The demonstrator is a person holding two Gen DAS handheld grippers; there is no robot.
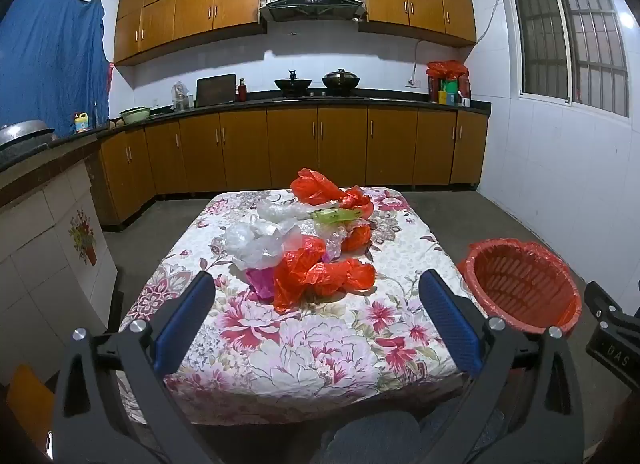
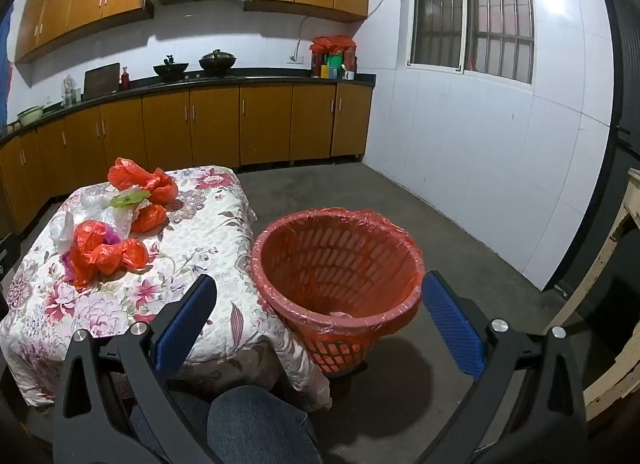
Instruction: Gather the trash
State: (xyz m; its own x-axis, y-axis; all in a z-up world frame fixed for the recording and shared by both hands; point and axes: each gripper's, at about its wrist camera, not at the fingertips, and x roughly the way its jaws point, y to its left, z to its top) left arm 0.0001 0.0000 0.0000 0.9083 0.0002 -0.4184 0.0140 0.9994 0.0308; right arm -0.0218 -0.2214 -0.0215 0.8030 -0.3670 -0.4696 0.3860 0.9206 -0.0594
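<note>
A heap of crumpled plastic bags lies on the flowered tablecloth (image 1: 304,348): red bags (image 1: 320,276), clear bags (image 1: 260,240), a green wrapper (image 1: 336,216) and a pink scrap (image 1: 258,282). The heap also shows in the right wrist view (image 2: 108,252). A red mesh bin (image 2: 340,264) lined with a red bag stands on the floor right of the table, also in the left wrist view (image 1: 524,284). My left gripper (image 1: 318,284) is open and empty, just short of the nearest red bag. My right gripper (image 2: 318,288) is open and empty over the bin's near rim.
Kitchen cabinets and a black counter (image 1: 320,102) with two woks run along the back wall. A tiled counter (image 1: 44,224) stands on the left. A wooden frame (image 2: 616,264) stands at far right. A person's knee (image 2: 256,424) is below the grippers.
</note>
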